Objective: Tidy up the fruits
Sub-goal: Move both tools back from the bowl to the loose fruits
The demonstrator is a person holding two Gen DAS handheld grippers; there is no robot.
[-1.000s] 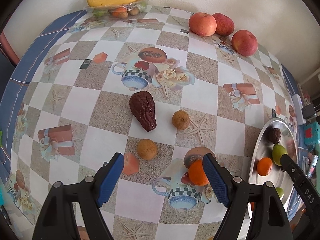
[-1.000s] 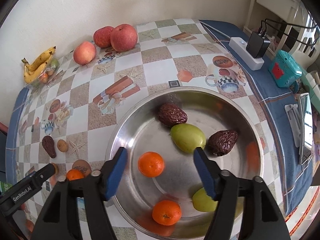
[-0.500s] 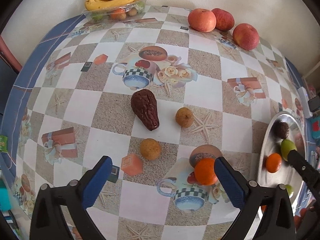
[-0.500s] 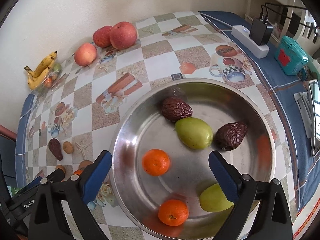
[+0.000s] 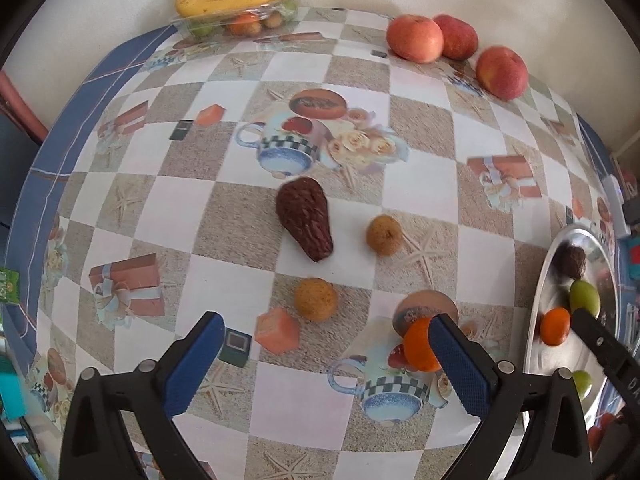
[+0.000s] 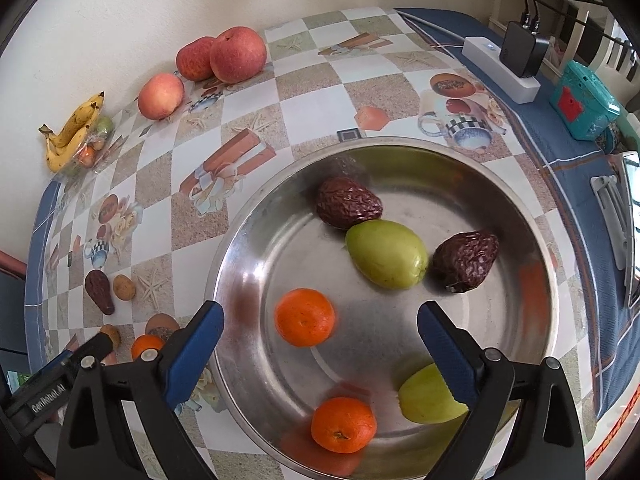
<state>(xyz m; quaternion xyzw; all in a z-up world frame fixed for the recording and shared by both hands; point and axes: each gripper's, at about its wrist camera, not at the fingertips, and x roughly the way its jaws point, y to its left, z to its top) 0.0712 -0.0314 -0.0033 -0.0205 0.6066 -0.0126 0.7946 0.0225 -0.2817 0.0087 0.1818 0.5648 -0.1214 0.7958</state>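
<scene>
Left wrist view: the left hand-held gripper (image 5: 326, 358) hangs wide apart over the table (image 5: 420, 168), its right finger just beside a smooth round orange (image 5: 416, 346). A wrinkly brown fruit (image 5: 304, 218) lies farther off. The right hand-held gripper (image 6: 320, 344) hangs apart, holding nothing, over the shiny metal bowl (image 6: 256, 240) of fruit.

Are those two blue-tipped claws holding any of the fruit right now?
No. Both the left gripper and the right gripper are open and empty; the small orange tangerine merely lies on the table beside one left finger.
</scene>
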